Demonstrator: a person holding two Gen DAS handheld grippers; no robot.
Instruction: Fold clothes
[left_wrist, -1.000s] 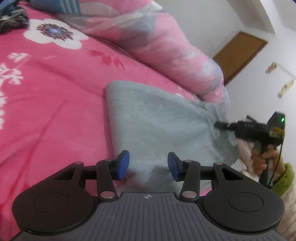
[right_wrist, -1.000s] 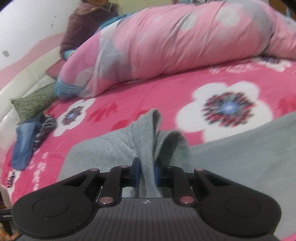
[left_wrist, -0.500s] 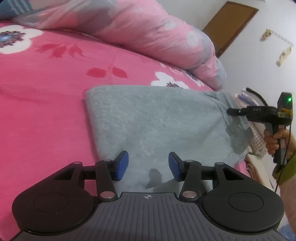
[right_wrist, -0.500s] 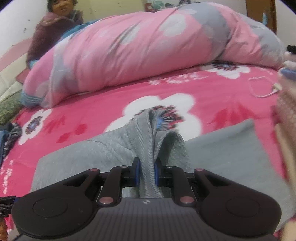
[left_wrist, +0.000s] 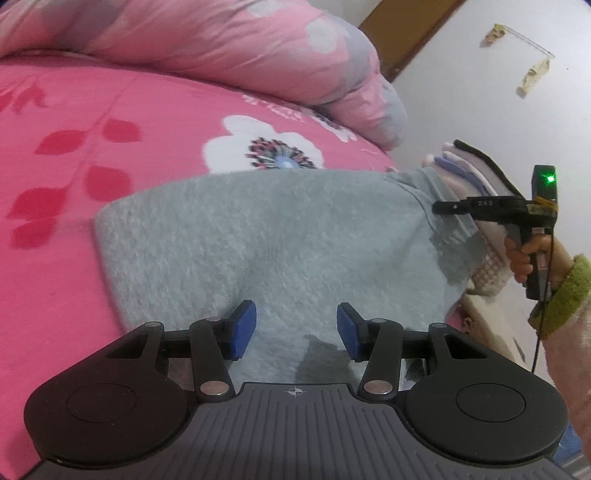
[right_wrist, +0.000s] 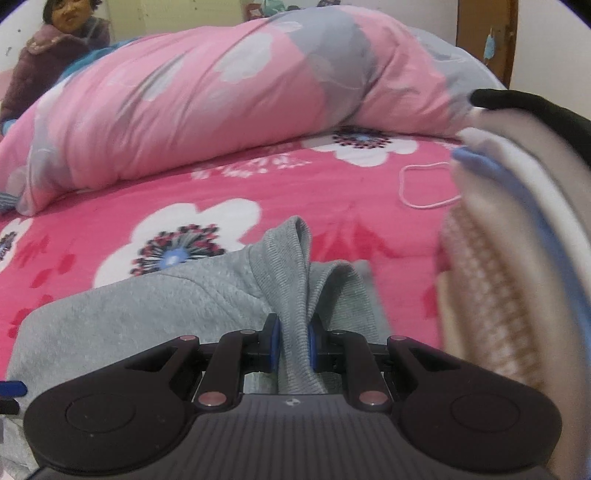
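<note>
Pink floral bedding (left_wrist: 74, 295) covers the bed on which the work is laid out, with a rolled pink-and-grey quilt (right_wrist: 221, 96) along its far side. Spread flat on that sheet lies the grey garment (left_wrist: 258, 240), fleecy side up, its left edge already looking like a doubled, rounded fold.

At the garment's right end, the right gripper (right_wrist: 293, 345) is clenched on a bunch of its ribbed hem, which stands up between the blue pads in a pinched peak. The left gripper (left_wrist: 293, 332) hovers over the near edge with its jaws spread wide, grasping nothing; grey cloth shows between and below its pads.

Just beside the gripped end sits a stack of folded clothes (right_wrist: 517, 229) in cream, blue and knitted beige, topped with something black, so several pieces appear finished. This garment seems partway: flattened and perhaps folded once, with the held end not yet brought over. A thin white cord (right_wrist: 424, 184) lies on the sheet beyond.
</note>
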